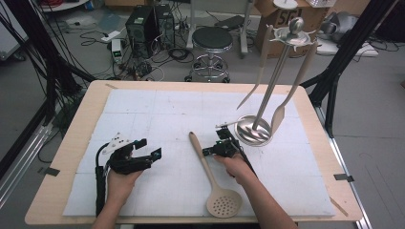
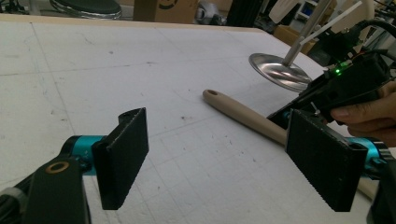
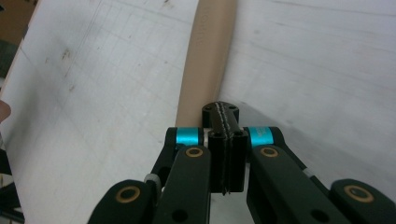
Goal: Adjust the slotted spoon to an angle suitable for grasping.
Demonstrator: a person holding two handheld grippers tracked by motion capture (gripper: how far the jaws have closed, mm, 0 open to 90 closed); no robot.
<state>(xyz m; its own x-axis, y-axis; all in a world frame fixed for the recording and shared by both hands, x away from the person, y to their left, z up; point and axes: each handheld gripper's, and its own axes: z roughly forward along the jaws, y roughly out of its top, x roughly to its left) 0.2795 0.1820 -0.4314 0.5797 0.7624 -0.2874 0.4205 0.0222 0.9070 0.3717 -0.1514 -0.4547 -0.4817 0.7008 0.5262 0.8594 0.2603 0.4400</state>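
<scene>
Spoon: slotted spoon (image 1: 210, 172) lies mid-counter, head near, handle pointing far.
Left claw (image 1: 152, 153): jaws wide apart, empty, left of the spoon.
Right claw (image 3: 224, 122): jaws pressed together, empty, over the handle.
Rack: utensil stand (image 1: 254, 130) far right.

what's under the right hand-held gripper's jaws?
The slotted spoon's beige handle on the white mat. The right hand-held gripper is shut; its jaws cover the stretch of handle beneath, so contact can't be seen.

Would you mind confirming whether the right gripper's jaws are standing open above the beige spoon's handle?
No, the right gripper has its jaws pressed flat together with nothing between them, just over the slotted spoon.
</scene>
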